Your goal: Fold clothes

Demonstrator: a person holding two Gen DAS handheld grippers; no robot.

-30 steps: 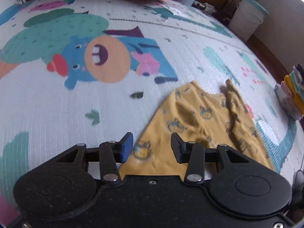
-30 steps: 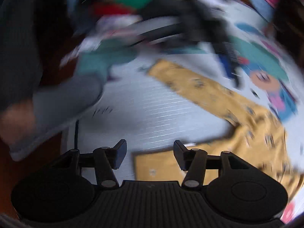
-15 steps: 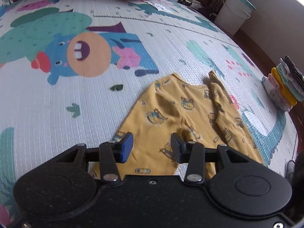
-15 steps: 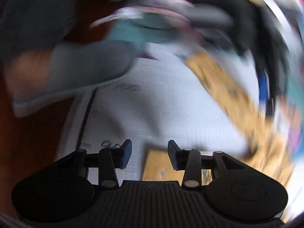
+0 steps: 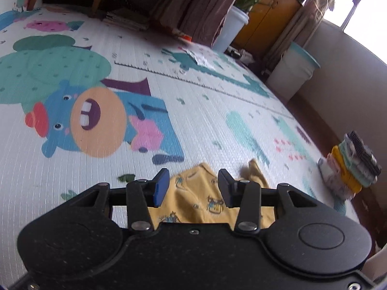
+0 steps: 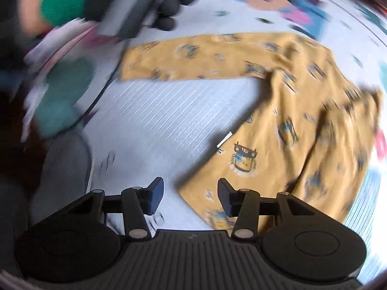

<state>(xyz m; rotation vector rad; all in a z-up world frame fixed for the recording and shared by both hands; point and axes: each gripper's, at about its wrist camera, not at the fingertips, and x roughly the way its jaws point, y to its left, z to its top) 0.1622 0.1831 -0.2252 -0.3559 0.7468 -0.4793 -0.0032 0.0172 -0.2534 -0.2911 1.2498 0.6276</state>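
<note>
The trousers (image 6: 278, 111) lie spread on the mat (image 5: 193, 101). Left gripper (image 5: 192, 188): jaws spread, empty. Right gripper (image 6: 189, 195): jaws opening, empty, above a leg hem. Risk: pinching only one layer leaves the fold skewed.

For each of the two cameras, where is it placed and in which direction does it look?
Left wrist: on the left hand-held gripper, looking across the play mat toward the folded stack; no body shows.
Right wrist: on the right hand-held gripper, jaws opening with nothing between them, looking steeply down; a gloved hand shows.
Shared: the yellow garment, lying unfolded.
</note>
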